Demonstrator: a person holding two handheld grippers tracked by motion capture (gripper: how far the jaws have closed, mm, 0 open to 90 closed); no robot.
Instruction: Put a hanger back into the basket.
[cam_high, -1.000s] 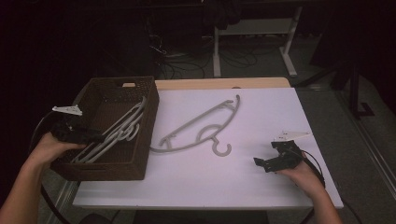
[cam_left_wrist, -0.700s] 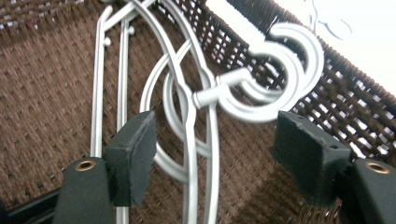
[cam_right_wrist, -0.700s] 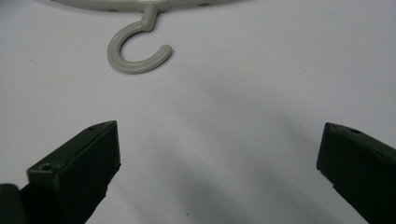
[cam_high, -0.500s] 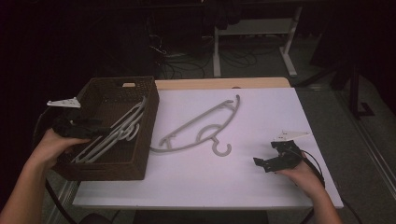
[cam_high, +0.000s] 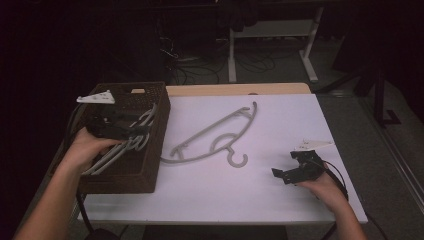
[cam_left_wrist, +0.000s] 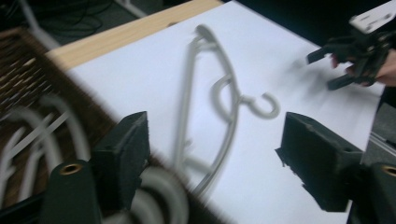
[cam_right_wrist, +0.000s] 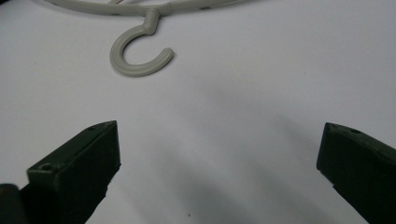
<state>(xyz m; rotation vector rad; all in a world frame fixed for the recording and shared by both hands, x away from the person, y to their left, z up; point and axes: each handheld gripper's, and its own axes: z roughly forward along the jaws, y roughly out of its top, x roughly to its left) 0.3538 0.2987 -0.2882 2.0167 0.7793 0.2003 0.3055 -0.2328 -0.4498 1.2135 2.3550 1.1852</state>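
Observation:
A grey plastic hanger (cam_high: 210, 137) lies flat on the white table (cam_high: 280, 115), hook toward me; it shows blurred in the left gripper view (cam_left_wrist: 229, 107). Several more grey hangers (cam_high: 115, 155) lie in a dark woven basket (cam_high: 160, 135) at the left. My left gripper (cam_high: 142, 131) hovers over the basket; its jaws have just been opening and stand open (cam_left_wrist: 217, 135), gripping nothing, with a hanger's curve beside the left jaw. My right gripper (cam_high: 286, 164) rests open on the table, the hanger's hook (cam_right_wrist: 135, 56) ahead of its jaws (cam_right_wrist: 219, 140).
The basket (cam_left_wrist: 28, 79) takes up the table's left end, with hangers (cam_left_wrist: 56, 116) inside. A wooden strip (cam_high: 240, 89) runs along the table's far edge. Beyond it are desk legs and cables on a dark floor.
My left gripper has risen and moved right and farther over the basket, and its jaws have spread. The right gripper and the hanger on the table have not moved.

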